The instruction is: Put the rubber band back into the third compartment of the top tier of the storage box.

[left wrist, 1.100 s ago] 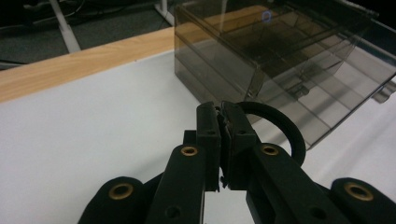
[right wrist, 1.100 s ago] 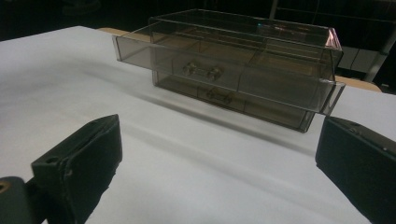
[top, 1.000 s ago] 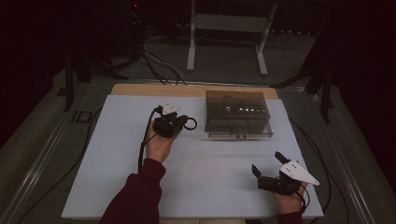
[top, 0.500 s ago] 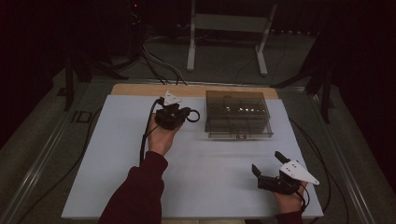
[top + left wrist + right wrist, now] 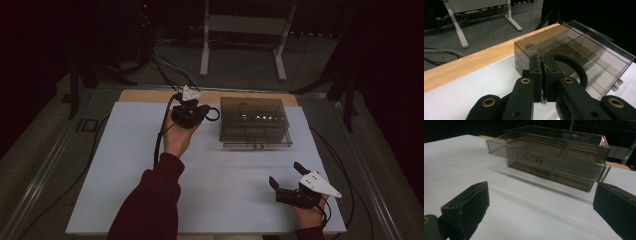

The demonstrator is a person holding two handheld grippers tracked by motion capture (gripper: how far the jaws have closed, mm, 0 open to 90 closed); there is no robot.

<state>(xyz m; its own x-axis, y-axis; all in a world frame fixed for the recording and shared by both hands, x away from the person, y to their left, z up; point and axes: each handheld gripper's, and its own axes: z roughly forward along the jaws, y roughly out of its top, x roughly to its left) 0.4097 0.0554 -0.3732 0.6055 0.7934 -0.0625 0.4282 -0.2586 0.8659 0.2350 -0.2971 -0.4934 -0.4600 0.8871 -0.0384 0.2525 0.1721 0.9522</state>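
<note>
The left tool (image 5: 212, 114) is held above the far part of the desk (image 5: 125, 165), just beside the left wall of a smoky transparent drawer box (image 5: 255, 122). Its jaws are pressed together on a black ring (image 5: 571, 67), which sticks out toward the box. The right tool (image 5: 286, 178) rests low at the near right corner of the desk, well apart from the box, with its jaws spread wide. In the right gripper view the upper drawer (image 5: 544, 160) of the box is pulled out a little.
</note>
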